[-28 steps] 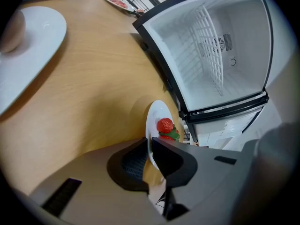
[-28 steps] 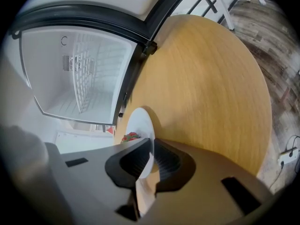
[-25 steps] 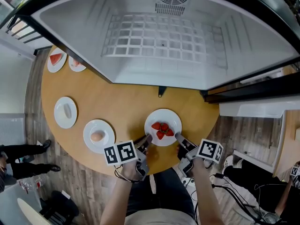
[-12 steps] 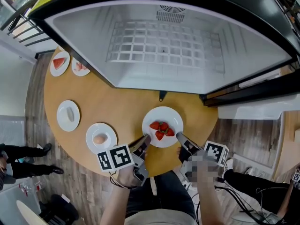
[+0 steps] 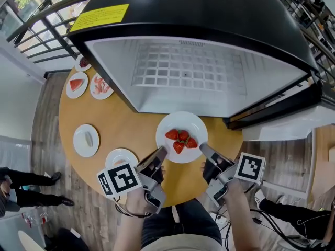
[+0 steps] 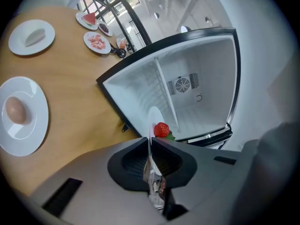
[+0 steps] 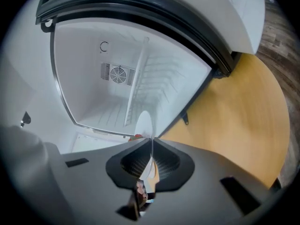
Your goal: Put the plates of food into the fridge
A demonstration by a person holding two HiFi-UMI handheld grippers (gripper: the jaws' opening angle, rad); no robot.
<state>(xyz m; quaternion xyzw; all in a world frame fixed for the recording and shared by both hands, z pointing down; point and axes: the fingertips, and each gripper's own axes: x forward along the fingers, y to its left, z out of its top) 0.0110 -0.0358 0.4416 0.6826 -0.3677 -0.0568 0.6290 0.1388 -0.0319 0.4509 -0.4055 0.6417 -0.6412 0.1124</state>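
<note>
Here the left claw and right claw pinch opposite rims of the strawberry plate.

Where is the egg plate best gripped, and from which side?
Take the egg plate by its thin rim, clear of the egg, probably from the table's near edge, where it lies. It is flat, so only the rim gives hold; the strawberry plate is held likewise.
</note>
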